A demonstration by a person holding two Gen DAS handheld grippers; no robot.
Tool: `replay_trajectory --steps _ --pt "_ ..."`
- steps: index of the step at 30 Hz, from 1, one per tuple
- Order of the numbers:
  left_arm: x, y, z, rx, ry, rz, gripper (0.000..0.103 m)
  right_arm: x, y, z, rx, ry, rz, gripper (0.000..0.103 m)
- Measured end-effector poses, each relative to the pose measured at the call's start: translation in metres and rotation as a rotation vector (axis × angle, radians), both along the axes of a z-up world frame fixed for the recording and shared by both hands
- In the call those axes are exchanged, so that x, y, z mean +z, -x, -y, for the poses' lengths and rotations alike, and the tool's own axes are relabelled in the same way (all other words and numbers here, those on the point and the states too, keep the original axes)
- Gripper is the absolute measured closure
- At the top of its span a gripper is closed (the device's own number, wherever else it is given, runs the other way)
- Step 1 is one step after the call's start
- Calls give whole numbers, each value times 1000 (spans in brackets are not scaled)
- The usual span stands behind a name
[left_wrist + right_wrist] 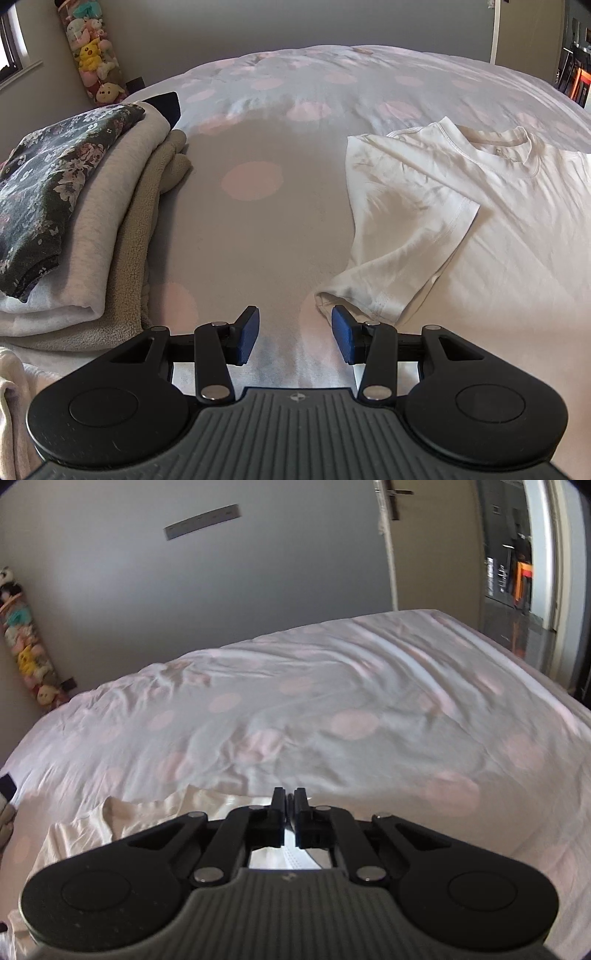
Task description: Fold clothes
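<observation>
A white T-shirt [461,206] lies on the bed at the right of the left wrist view, its left sleeve folded in over the body. My left gripper [294,334] is open and empty just above the bedsheet, its right pad [341,338] beside the shirt's lower left corner. My right gripper [290,805] is shut on a fold of the white T-shirt [155,808], held a little above the bed; white cloth shows between and under its fingers.
A stack of folded clothes [74,221] with a dark floral piece on top sits at the left of the bed. The pink-dotted bedsheet [332,720] stretches ahead. A hanging column of plush toys [94,51] is on the far wall. An open door [517,572] is at right.
</observation>
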State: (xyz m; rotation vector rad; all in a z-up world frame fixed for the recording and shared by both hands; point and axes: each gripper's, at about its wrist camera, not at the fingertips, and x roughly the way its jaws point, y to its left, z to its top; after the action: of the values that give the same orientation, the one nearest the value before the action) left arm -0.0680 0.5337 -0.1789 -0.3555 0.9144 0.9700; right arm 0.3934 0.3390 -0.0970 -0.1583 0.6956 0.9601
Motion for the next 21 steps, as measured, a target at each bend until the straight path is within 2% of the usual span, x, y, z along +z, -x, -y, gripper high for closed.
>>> replay_trajectory --steps 5,10,13,14,16,19,21 --pt "8 8 -2 14 -7 39 62 -14 66 -28 135 61 48 98" --pt "10 12 -5 14 1 66 62 -61 111 -44 200 172 29 97" --pt "9 13 -5 5 11 71 62 -72 121 -38 220 187 4 91" --pt "8 13 -5 3 13 71 62 -75 124 -36 227 192 -5 85" --pt "7 13 -6 8 17 74 62 -74 129 -28 233 190 -14 80" --pt "7 13 -8 13 24 79 62 -59 124 -7 212 172 4 80" --pt "8 12 -7 9 23 83 62 -49 113 9 155 176 43 80"
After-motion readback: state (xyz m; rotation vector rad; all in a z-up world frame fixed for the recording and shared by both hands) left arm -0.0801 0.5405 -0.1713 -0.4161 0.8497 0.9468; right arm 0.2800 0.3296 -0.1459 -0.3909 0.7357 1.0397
